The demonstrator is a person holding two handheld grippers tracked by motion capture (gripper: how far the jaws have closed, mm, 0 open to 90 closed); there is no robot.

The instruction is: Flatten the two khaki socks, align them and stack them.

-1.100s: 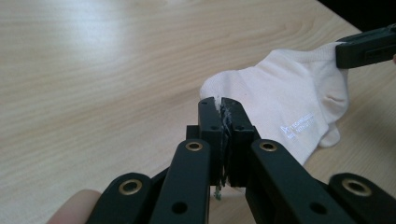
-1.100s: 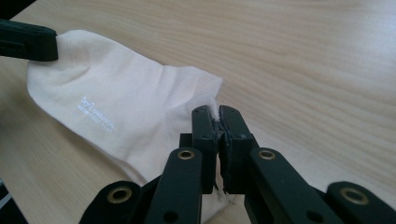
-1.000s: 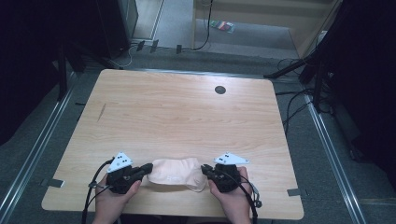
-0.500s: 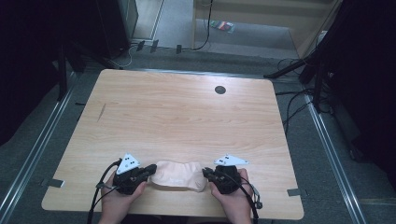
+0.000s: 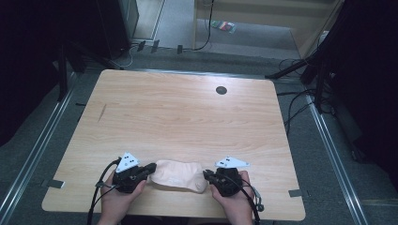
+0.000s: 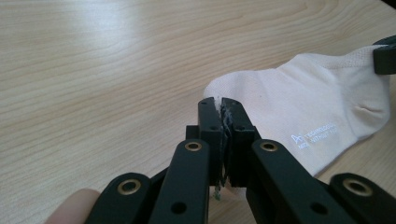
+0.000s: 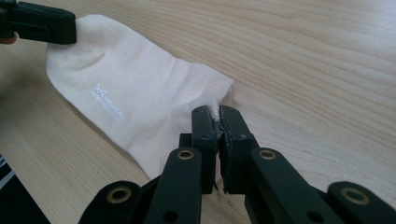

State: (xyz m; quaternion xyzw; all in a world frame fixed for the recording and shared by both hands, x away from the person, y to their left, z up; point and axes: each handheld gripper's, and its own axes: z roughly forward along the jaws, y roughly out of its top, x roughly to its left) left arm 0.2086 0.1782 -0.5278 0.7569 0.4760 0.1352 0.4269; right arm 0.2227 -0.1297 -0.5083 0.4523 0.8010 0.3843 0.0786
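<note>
A cream sock is stretched flat along the near edge of the wooden table, between the two hands; it is held at both ends. In the high view the left gripper is seen at the sock's left end and the right gripper at its right end, each wrapped by a hand at the table's front rim; a grey three-cornered plate is carried on top of each.

In the left gripper view the black jaws are pressed together on the edge of the sock, a thin fold of cloth being pinched between the pads; small white lettering is printed on the fabric, too small to be read; the tip of the other gripper is seen clamped on the far end at the upper right.

In the right gripper view the jaws are likewise closed on the sock, a little cloth being nipped between them; the other gripper is seen gripping the opposite end at the upper left.

A small dark round hole is set in the table's far part, well apart from the sock.
</note>
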